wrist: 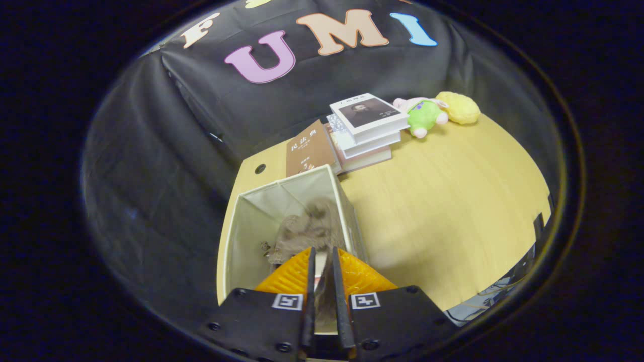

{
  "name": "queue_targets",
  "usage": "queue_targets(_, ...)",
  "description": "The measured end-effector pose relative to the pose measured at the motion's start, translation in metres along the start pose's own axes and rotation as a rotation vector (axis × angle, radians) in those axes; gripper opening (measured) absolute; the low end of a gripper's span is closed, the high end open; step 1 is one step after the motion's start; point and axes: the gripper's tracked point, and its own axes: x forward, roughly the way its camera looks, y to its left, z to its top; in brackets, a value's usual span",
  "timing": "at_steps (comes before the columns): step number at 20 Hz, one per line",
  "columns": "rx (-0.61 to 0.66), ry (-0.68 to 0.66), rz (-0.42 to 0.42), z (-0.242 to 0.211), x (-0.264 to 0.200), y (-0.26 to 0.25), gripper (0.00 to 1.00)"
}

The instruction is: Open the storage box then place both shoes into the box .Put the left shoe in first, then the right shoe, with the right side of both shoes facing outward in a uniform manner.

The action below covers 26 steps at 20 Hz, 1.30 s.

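Shoe (307, 229) pinched between fingers (308, 274)

One open white fabric storage box (241, 221) holding at least one fuzzy grey-brown shoe (307, 229), further count unclear; one two-finger gripper (322, 274) with orange-backed fingers nearly closed on a thin grey edge; four books (347, 136); two plush toys (437, 113); one light wooden table (453, 211).

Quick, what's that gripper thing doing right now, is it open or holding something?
Gripper: nearly closed, pinching a grey-brown shoe between its fingers, over the open storage box.
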Motion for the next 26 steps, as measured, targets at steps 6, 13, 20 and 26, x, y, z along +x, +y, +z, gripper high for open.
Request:
queue_targets(6,-0.103,-0.043,0.066,0.002,-0.012,0.004,0.93)
queue_targets(13,-0.205,-0.331,0.129,0.073,-0.064,-0.025,1.0)
queue_targets(20,-0.24,-0.664,0.021,0.16,-0.142,-0.122,1.0)
queue_targets(26,-0.28,-0.833,-0.107,0.205,-0.199,-0.194,1.0)
